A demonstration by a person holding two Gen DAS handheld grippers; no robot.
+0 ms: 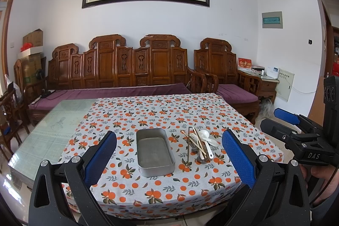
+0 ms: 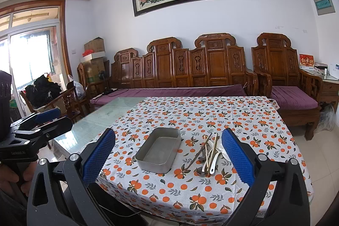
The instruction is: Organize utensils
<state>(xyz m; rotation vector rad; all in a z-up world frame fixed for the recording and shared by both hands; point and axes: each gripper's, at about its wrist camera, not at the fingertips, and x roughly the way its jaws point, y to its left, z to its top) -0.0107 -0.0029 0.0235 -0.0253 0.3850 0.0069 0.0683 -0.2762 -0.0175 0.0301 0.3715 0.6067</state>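
A grey metal tray (image 1: 155, 164) (image 2: 150, 164) stands empty on the table's orange-print cloth (image 1: 148, 113) (image 2: 243, 120). Right of it lies a pile of utensils (image 1: 200, 144) (image 2: 208, 154): chopsticks, white spoons, a fork and metal spoons, tangled together. My left gripper (image 1: 169, 159) is open and empty, held above the table's near edge in front of the tray. My right gripper (image 2: 168, 159) is open and empty too, at the near edge, with the tray and pile between its fingers in view. Each gripper shows in the other's view, the right one (image 1: 296, 126) and the left one (image 2: 42, 122).
The table's left part is bare glass (image 1: 46, 132) (image 2: 101, 118). A carved wooden sofa (image 1: 118, 69) and armchair (image 1: 224, 77) with purple cushions stand behind the table. Wooden chairs (image 2: 67, 103) stand at the left.
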